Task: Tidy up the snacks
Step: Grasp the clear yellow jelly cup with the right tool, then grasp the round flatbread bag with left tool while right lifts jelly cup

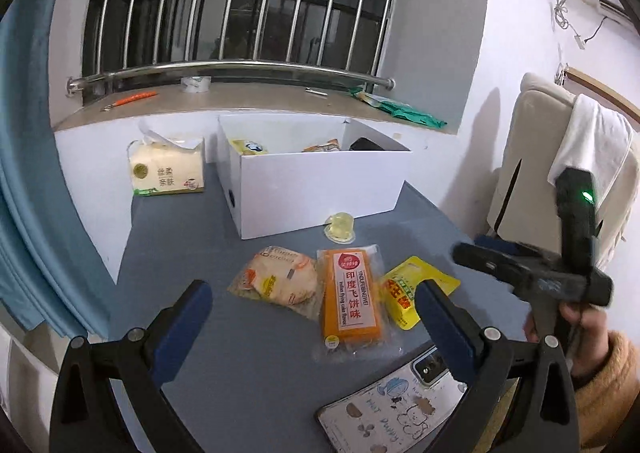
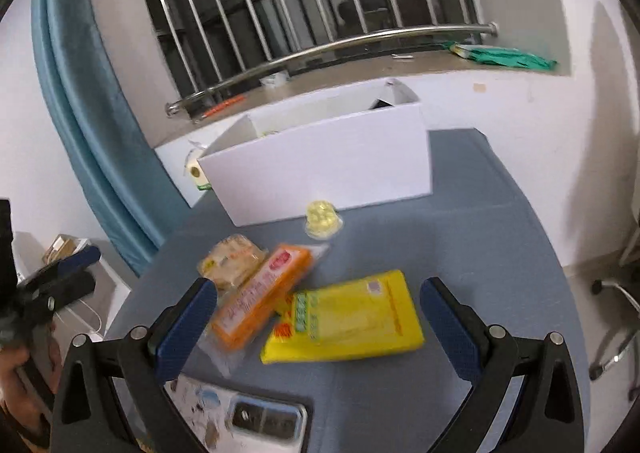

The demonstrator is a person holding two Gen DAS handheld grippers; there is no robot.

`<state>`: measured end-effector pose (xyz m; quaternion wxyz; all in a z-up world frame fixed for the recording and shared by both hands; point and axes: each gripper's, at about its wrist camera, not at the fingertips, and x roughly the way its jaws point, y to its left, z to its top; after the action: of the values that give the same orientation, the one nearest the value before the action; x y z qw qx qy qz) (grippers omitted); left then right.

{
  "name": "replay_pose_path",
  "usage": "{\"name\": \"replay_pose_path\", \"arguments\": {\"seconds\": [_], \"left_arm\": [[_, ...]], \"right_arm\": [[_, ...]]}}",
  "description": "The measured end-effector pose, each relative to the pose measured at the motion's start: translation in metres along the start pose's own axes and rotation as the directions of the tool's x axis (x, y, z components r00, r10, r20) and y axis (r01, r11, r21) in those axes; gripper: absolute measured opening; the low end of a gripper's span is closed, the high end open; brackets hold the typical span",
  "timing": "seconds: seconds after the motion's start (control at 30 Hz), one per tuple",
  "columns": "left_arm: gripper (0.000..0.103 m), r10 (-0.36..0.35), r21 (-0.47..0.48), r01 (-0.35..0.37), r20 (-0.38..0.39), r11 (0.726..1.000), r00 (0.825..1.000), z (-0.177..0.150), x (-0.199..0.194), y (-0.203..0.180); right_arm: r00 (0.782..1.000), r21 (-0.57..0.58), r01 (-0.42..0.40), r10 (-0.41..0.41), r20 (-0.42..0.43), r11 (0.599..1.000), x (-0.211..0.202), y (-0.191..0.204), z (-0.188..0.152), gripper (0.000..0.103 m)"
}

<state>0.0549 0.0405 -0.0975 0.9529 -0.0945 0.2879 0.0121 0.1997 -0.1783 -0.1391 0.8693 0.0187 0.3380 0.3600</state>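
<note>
Near the white box (image 1: 320,189), both my tongs, left tongs (image 1: 312,317) and right tongs (image 2: 320,317), hang wide; next I'd probably grab the yellow pack (image 2: 348,317).

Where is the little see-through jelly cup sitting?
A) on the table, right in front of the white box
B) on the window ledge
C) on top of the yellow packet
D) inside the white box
A: the jelly cup sits on the blue table just in front of the white box, apart from the yellow packet and the other snacks nearer the camera.
</note>
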Motion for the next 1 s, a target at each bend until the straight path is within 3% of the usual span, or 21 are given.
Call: {"name": "replay_pose_path", "arguments": {"seconds": [0.23, 0.4, 0.5, 0.53, 0.6, 0.63, 0.83, 1.0], "left_arm": [[0.103, 0.003, -0.014, -0.003, 0.004, 1.000, 1.000, -0.006, -0.005, 0.002], [0.103, 0.015, -0.027, -0.015, -0.004, 1.000, 1.000, -0.009, -0.005, 0.007], [0.103, 0.026, -0.039, -0.026, -0.010, 0.999, 1.000, -0.011, -0.004, 0.012], [0.103, 0.027, -0.043, -0.028, -0.013, 0.999, 1.000, -0.011, -0.003, 0.014], [0.103, 0.029, -0.055, -0.030, -0.022, 0.998, 0.999, -0.013, 0.000, 0.017], [0.103, 0.028, -0.060, -0.030, -0.025, 0.998, 0.999, -0.013, 0.001, 0.019], [0.103, 0.011, -0.087, -0.015, -0.047, 0.996, 0.999, -0.014, 0.013, 0.024], [0.103, 0.003, -0.058, -0.009, -0.103, 0.998, 0.995, -0.006, 0.049, 0.025]], "right_arm": [[0.993, -0.176, 0.016, -0.036, -0.112, 0.984, 0.074, 0.022, 0.034, 0.103], [0.970, -0.230, 0.045, -0.098, -0.221, 0.972, 0.137, 0.023, 0.051, 0.101], [0.955, -0.249, 0.080, -0.146, -0.259, 0.965, 0.164, 0.020, 0.054, 0.073], [0.947, -0.244, 0.082, -0.152, -0.282, 0.966, 0.171, 0.018, 0.054, 0.060], [0.936, -0.241, 0.078, -0.155, -0.315, 0.967, 0.182, 0.015, 0.052, 0.049], [0.935, -0.239, 0.074, -0.150, -0.321, 0.968, 0.184, 0.014, 0.050, 0.042], [0.958, -0.214, 0.033, -0.092, -0.271, 0.976, 0.155, 0.006, 0.047, 0.042], [0.982, -0.173, -0.011, -0.022, -0.187, 0.985, 0.096, -0.003, 0.046, 0.042]]}}
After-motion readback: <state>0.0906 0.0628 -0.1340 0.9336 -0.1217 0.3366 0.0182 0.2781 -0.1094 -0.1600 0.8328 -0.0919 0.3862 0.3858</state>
